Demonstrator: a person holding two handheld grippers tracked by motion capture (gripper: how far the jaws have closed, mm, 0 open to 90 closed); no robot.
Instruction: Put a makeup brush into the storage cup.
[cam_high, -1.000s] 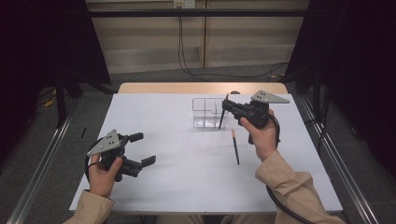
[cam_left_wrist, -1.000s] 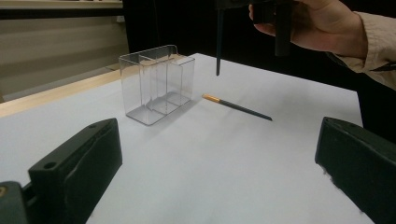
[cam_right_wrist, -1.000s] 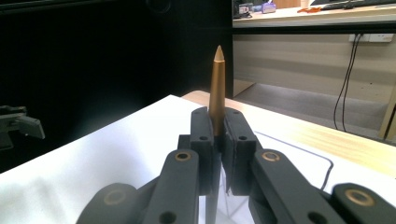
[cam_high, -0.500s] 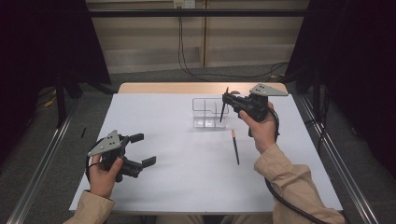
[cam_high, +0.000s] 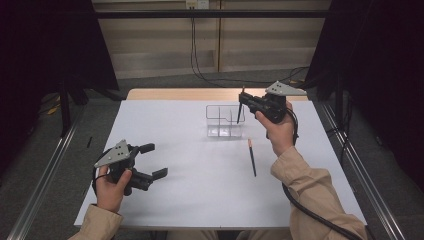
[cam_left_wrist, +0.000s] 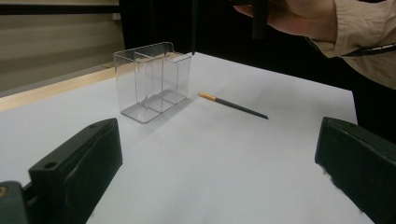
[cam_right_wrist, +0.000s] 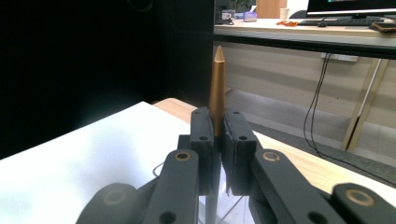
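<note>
Rightward and higher now, the right gripper (cam_high: 243, 101) clamps a pencil (cam_right_wrist: 217, 88) upright above the clear box (cam_high: 225, 120); its orange end shows in the right gripper view. Left gripper (cam_high: 155, 161) fingers spread, released.

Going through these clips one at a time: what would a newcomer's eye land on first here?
First the right gripper, raised at the far right of the white table, shut on a pencil held upright above the clear divided holder. Next, a second pencil lying flat nearer the person, and the left gripper, open, at the near left.
</note>
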